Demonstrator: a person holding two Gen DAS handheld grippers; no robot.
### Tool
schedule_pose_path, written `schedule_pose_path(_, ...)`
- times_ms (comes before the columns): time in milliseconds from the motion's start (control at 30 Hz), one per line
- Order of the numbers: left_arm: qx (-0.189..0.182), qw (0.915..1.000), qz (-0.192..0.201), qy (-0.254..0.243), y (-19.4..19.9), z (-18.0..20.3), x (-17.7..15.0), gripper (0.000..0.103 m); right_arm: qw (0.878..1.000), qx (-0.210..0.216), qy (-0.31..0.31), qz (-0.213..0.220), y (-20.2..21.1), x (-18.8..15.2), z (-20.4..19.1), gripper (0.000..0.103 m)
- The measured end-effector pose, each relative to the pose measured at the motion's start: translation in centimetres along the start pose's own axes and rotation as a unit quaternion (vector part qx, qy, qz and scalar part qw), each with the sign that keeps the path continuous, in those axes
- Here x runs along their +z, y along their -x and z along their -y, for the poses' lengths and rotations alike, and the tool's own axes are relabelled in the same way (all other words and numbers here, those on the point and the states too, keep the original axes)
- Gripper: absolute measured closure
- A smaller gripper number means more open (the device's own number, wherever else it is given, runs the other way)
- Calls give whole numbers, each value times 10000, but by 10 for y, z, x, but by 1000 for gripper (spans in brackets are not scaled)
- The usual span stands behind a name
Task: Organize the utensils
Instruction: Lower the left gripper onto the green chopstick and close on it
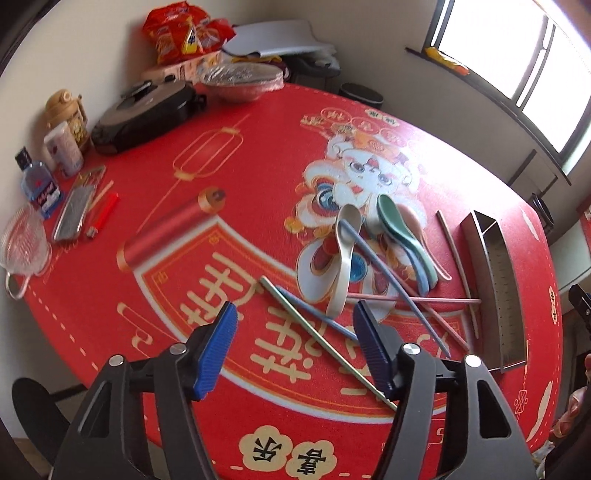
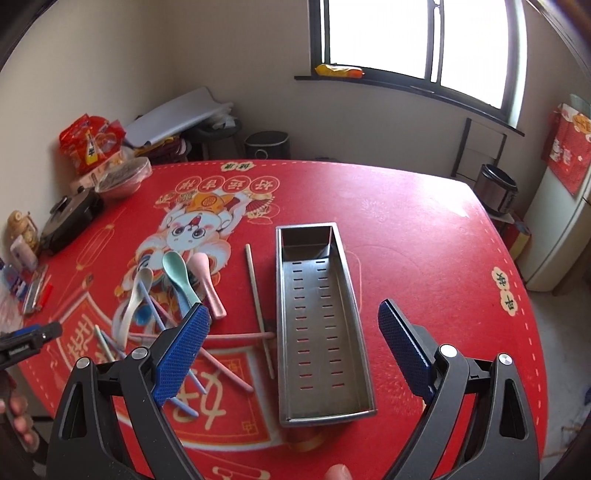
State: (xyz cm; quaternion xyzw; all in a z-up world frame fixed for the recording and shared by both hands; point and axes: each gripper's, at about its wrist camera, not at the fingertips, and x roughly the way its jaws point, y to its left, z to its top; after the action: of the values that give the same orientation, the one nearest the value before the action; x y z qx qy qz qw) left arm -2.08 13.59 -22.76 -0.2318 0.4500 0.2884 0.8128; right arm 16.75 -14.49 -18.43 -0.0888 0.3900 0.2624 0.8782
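Several spoons lie in a loose pile on the red tablecloth: a white spoon, a green spoon, a pink spoon and a blue spoon. Blue, pink and green chopsticks lie crossed around them, among them a green chopstick and a pink chopstick. To their right stands an empty perforated steel tray. My left gripper hovers open above the chopsticks, holding nothing. My right gripper hangs open over the tray, also holding nothing.
Along the far left of the table are a black electric pan, a covered bowl, snack bags, a bottle, a glass bowl and a red lighter. A cooker stands on the floor at the right.
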Motion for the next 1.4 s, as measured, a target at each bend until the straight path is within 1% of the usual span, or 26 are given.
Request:
schedule_pose_path(133, 68, 9991, -369, 217, -34, 6, -17, 52, 9995, 150, 153, -248, -18, -5, 3, 13)
schedule_pose_path(200, 13, 9984, -494, 268, -48, 12, -25, 55, 9990, 178, 165, -365, -26, -8, 8, 13)
schedule_pose_path(300, 62, 9973, -667, 288, -65, 22, -36, 60, 9986, 163, 130, -494, -35, -11, 18, 13)
schedule_pose_path(333, 77, 9970, -712, 300, -68, 24, -39, 60, 9984, 169, 108, -529, -37, -11, 22, 13)
schedule_pose_path(433, 161, 9966, -745, 312, -77, 31, -45, 61, 9981, 172, 80, -591, -42, -12, 31, 13)
schedule_pose_path(667, 502, 9957, -773, 128, -93, 46, -47, 61, 9980, 206, 108, -591, -44, -11, 42, 13)
schedule_pose_path(767, 631, 9953, -733, -69, -94, 51, -49, 61, 9980, 197, 49, -607, -44, -11, 47, 13)
schedule_pose_path(833, 642, 9951, -734, -140, -92, 51, -51, 64, 9979, 201, -1, -616, -45, -11, 50, 13)
schedule_pose_path(1000, 695, 9943, -773, -236, -88, 44, -53, 86, 9977, 261, -120, -620, -46, -11, 51, 13)
schedule_pose_path(1067, 732, 9937, -796, -278, -86, 38, -55, 89, 9975, 303, -148, -622, -47, -11, 49, 13)
schedule_pose_path(1167, 740, 9933, -849, -256, -82, 26, -57, 90, 9969, 438, -175, -637, -49, -11, 45, 13)
schedule_pose_path(1300, 780, 9931, -859, -157, -80, 12, -57, 90, 9943, 791, -159, -701, -52, -12, 36, 13)
schedule_pose_path(1400, 746, 9938, -817, -113, -82, 4, -55, 89, 9926, 968, -91, -732, -53, -13, 26, 13)
